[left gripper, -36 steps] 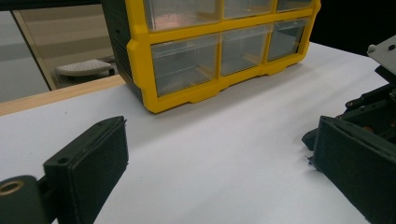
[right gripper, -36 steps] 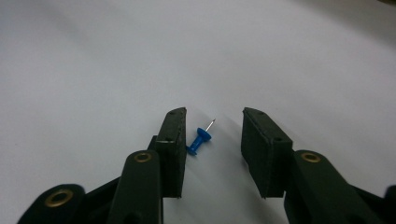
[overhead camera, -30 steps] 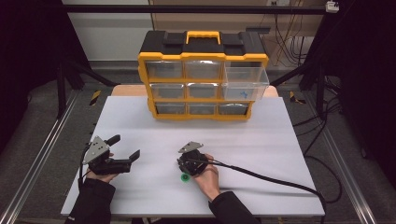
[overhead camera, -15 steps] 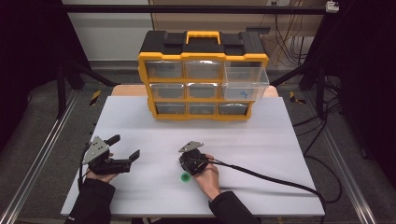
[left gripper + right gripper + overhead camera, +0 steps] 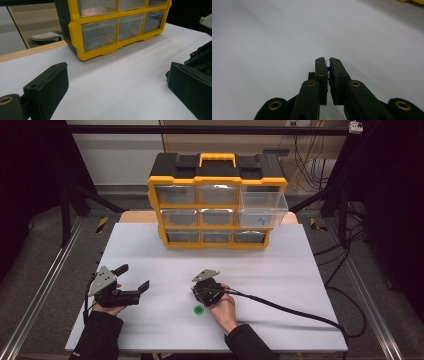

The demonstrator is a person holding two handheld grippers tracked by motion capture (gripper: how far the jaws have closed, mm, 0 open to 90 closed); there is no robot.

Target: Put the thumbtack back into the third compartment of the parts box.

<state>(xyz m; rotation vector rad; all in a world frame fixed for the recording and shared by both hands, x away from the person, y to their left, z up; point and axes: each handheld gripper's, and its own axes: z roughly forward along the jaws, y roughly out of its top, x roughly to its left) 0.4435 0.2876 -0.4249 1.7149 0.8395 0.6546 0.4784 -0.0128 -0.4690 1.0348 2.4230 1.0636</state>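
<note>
White worktop (image 5: 280,270), dark-framed bay, two hand-held grippers and a drawer cabinet.

Nearest, at 6 o'clock: small green disc (image 5: 198,309) on the sheet, just beside the right hand-held gripper (image 5: 327,65), whose jaws have just been closing and now pinch a tiny blue piece (image 5: 328,68). At 8 o'clock: left hand-held gripper (image 5: 134,279), jaws spread wide, nothing between them, resting on the sheet. Farthest, at 12 o'clock: yellow-and-black drawer cabinet (image 5: 216,200), its upper right clear drawer (image 5: 263,210) pulled out.

white table (image 5: 300,270) on a grey floor (image 5: 45,245), dark metal frame (image 5: 70,195) around.
</note>
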